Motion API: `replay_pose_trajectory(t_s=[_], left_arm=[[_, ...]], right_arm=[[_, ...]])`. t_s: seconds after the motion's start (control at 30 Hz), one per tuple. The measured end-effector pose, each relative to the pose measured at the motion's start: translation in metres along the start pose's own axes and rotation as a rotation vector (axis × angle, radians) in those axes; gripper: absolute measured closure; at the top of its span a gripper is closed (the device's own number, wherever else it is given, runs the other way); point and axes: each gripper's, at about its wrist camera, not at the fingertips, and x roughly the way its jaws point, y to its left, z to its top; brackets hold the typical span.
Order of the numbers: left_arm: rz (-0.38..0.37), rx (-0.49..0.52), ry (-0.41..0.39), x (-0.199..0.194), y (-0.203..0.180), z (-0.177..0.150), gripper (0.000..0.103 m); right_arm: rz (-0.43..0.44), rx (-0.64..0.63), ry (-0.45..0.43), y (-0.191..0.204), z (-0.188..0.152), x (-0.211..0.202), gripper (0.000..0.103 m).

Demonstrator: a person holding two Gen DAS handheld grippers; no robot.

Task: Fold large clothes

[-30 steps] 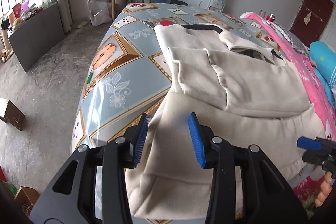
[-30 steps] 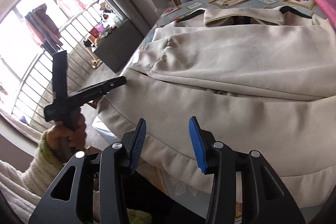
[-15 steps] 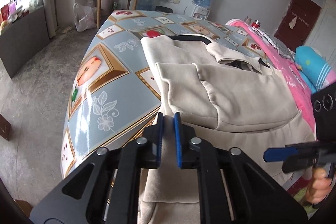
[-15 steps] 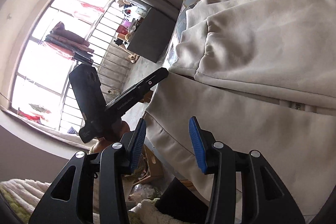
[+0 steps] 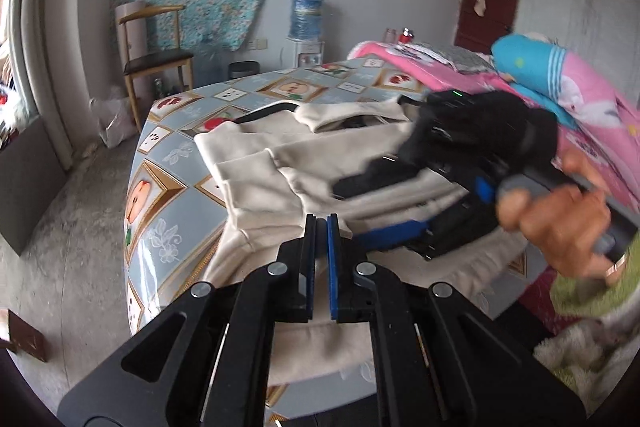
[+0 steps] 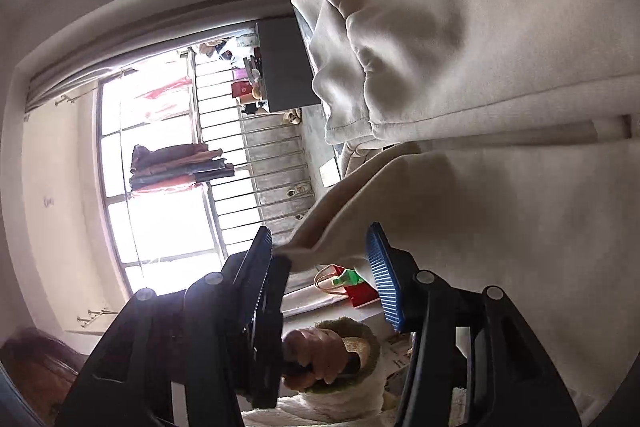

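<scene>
Since the earlier frame, the left gripper has been clamped on the cream jacket's hem at the table edge. The right gripper, rolled sideways, has just been opening; the hem lies between its pads, ungripped.

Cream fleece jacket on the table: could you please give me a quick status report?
Left gripper shut on the cream fleece jacket hem. Right gripper open, jaws just widened, hem edge between them. Nothing in the way.
</scene>
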Motion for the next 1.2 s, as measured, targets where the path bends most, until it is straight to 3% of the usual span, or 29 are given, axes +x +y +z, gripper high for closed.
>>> replay_pose_trajectory(t_s=[0.2, 0.37, 0.43, 0.5, 0.67, 0.83, 0.87, 1.0, 1.2], left_arm=[[-0.028, 0.057, 0.022, -0.007, -0.023, -0.018, 0.098], [-0.002, 0.100, 0.040, -0.009, -0.031, -0.027, 0.096], [-0.002, 0.111, 0.041, -0.012, -0.032, -0.028, 0.088], [0.003, 0.125, 0.031, -0.016, -0.032, -0.029, 0.063], [0.063, 0.194, 0.061, -0.009, -0.034, -0.035, 0.044], [0.207, 0.287, 0.120, 0.020, -0.031, -0.042, 0.043], [0.210, 0.283, 0.126, 0.023, -0.029, -0.041, 0.044], [0.192, 0.234, 0.141, 0.029, -0.017, -0.035, 0.065], [0.144, 0.186, 0.167, 0.038, -0.009, -0.031, 0.085]], right_arm=[[-0.131, 0.005, 0.004, 0.001, 0.002, 0.026, 0.055], [-0.233, -0.024, -0.035, 0.002, -0.001, 0.032, 0.086], [-0.248, -0.024, -0.036, 0.001, -0.001, 0.031, 0.095], [-0.249, -0.022, -0.033, 0.000, 0.000, 0.029, 0.096], [-0.248, -0.036, -0.021, 0.006, 0.001, 0.028, 0.096], [-0.256, -0.052, -0.011, 0.008, -0.001, 0.026, 0.096], [-0.256, -0.054, -0.010, 0.008, -0.001, 0.026, 0.096], [-0.254, -0.070, -0.004, 0.007, -0.003, 0.019, 0.096], [-0.256, -0.127, 0.003, 0.015, -0.008, 0.013, 0.096]])
